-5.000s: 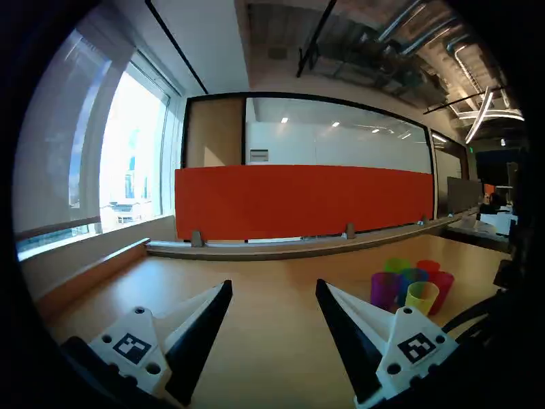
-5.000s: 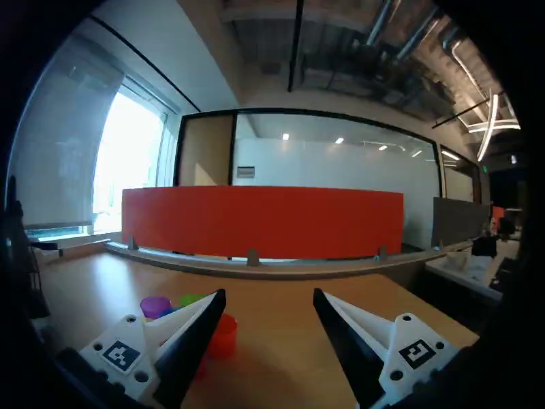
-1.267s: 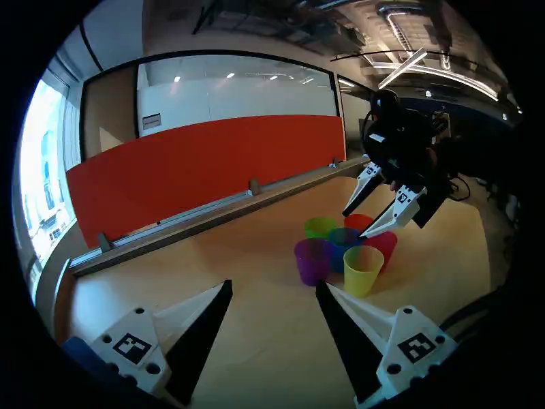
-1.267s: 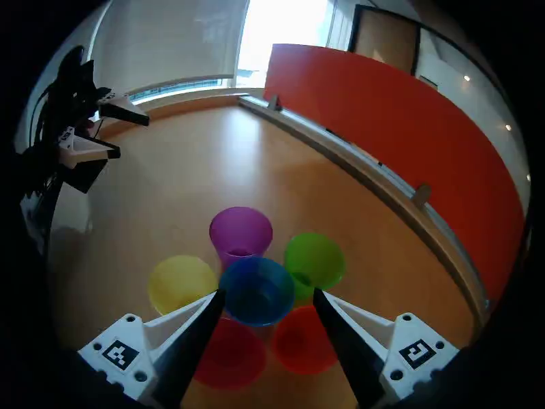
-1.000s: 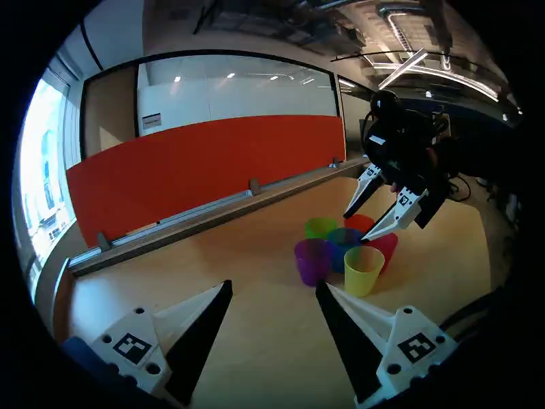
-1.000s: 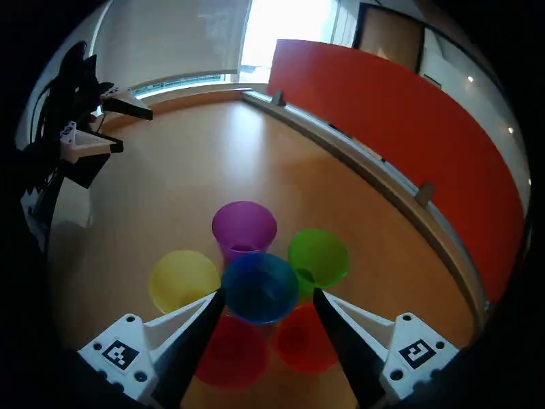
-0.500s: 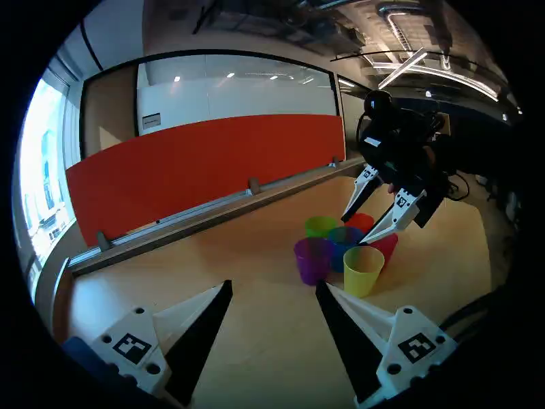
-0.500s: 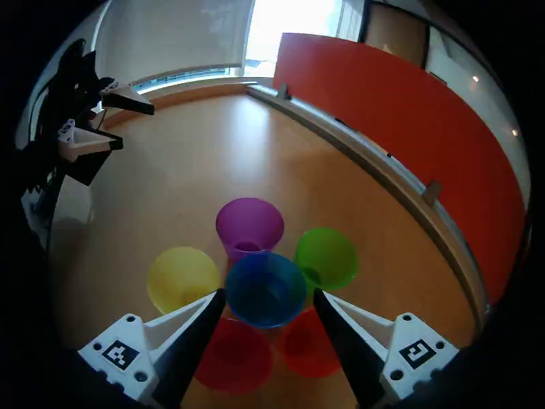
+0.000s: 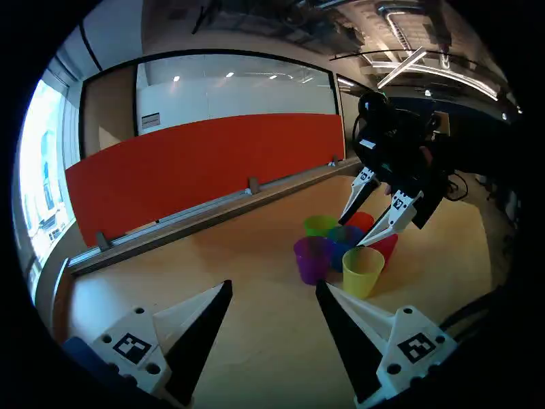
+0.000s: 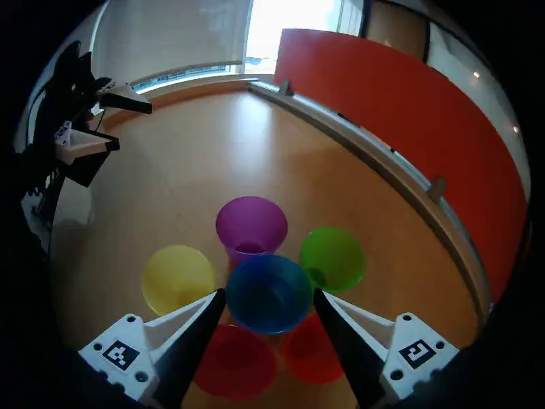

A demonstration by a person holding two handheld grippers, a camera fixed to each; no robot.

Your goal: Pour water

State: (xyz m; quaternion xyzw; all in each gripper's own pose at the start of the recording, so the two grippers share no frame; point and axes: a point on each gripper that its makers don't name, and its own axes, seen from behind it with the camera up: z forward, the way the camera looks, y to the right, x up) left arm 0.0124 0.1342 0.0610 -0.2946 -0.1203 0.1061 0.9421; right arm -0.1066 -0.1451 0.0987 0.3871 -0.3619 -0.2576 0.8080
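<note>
a: nearest item?
b: right gripper (image 10: 268, 292), jaws spread wide, the same spread as a second ago. the blue cup (image 10: 269, 307) stands between them. i cannot tell whether the fingers touch its rim.

a: change noted?
b: in the right gripper view the blue cup has grown larger and sits squarer between the jaws. the red cup (image 10: 235, 368) and orange cup (image 10: 310, 354) have slid lower, partly under the fingers. in the left gripper view the right gripper has edged up and over the cluster. judged: the approach is nearly done, closing on the blue cup comes next, and no pour has begun.

a: rest of the cluster?
b: yellow cup (image 10: 177, 278) to one side, green cup (image 10: 332, 259) to the other, purple cup (image 10: 251, 228) behind. all are upright and packed close round the blue one on the wooden counter (image 10: 204, 163). i can make out no water in any cup.

a: farther off?
b: left gripper (image 9: 272, 286), jaws open with nothing between them, low over the counter, well apart from the cups, unmoved. beyond it, an orange partition (image 10: 409, 102) along the counter's back edge, then a window (image 10: 293, 27).

a: caution?
b: the neighbours crowd the blue cup, so a closing finger may nudge them.
</note>
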